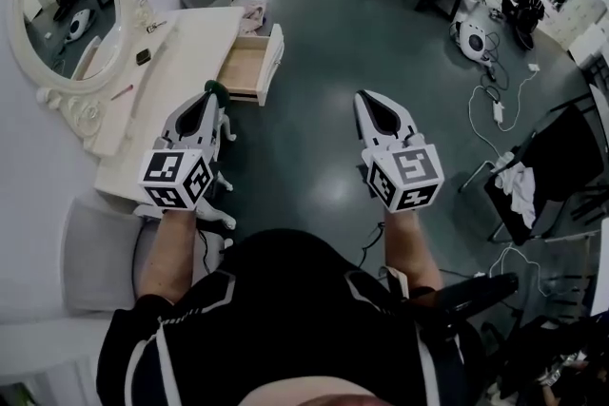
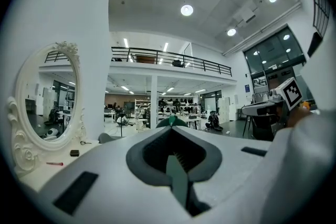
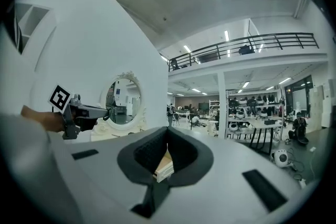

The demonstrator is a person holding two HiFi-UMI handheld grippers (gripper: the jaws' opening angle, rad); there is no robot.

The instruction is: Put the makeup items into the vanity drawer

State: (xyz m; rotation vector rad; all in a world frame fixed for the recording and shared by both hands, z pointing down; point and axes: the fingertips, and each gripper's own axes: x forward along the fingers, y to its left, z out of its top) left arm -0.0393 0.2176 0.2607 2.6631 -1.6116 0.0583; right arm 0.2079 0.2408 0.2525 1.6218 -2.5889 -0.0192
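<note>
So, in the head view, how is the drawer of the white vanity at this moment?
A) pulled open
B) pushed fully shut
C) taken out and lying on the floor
A: the drawer sticks out from the front of the vanity, and its pale wooden inside can be seen from above.

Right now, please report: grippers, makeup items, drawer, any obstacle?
Left gripper and right gripper shut, no item seen in jaws. Drawer open, looks empty; dark item and pink stick on vanity top. Nothing seen blocking.
</note>
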